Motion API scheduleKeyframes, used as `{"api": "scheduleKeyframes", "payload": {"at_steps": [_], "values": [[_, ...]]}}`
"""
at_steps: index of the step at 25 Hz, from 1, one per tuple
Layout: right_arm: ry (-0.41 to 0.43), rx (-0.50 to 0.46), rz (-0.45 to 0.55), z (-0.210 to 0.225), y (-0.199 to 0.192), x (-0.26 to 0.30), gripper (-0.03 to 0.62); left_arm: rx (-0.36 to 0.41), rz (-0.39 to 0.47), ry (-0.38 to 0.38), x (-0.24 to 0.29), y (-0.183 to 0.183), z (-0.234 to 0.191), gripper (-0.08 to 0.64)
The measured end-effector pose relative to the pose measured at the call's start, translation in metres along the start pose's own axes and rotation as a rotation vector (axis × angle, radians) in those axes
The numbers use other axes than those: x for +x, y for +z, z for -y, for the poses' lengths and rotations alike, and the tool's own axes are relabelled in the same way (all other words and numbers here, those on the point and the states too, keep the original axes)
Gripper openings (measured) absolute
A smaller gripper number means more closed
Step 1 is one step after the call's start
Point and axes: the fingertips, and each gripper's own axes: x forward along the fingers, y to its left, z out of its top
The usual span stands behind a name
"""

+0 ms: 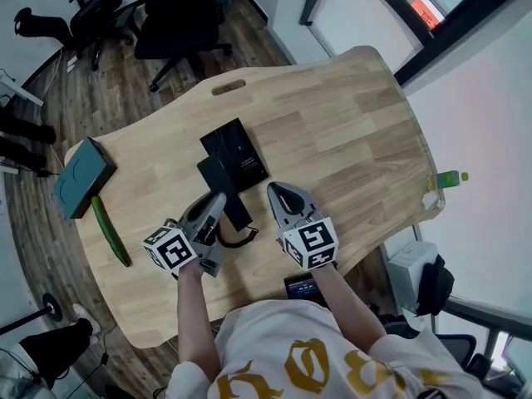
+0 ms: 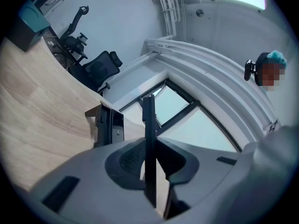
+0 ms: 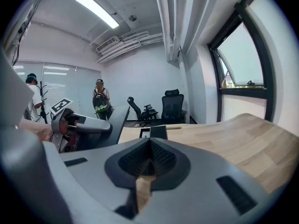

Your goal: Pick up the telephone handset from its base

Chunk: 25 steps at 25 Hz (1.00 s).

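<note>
**Handset gripped and off its base**

The telephone handset is clamped in the left hand-held gripper. It sits just in front of the black base, which lies flat near the middle of the tabletop. In the left gripper view the handset shows as a thin dark slab standing straight up between the jaws. The base rests apart from it on the wood beyond, so the pick-up looks all but done. A coiled cord loops out below the handset toward the person. Whether it hangs slack or is drawn tight is hard to tell from the head view.

The step in hand is the raise itself. The next move likely calls for a steady hold and a path that spares the cord, so the base is not dragged along.

The left jaws stand at a narrow gap, pads pressed on the handset's two flat faces. The right hand-held gripper hovers just beside it over bare wood — jaws together, holding nothing.
</note>
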Motion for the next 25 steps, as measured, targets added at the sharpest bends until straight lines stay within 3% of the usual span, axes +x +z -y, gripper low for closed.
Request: {"api": "scheduleKeyframes", "payload": {"at_steps": [25], "values": [[0.005, -0.037, 0.123, -0.031, 0.034, -0.061, 0.005, 0.065, 0.062, -0.080, -0.052, -0.010, 0.078, 0.072]]}}
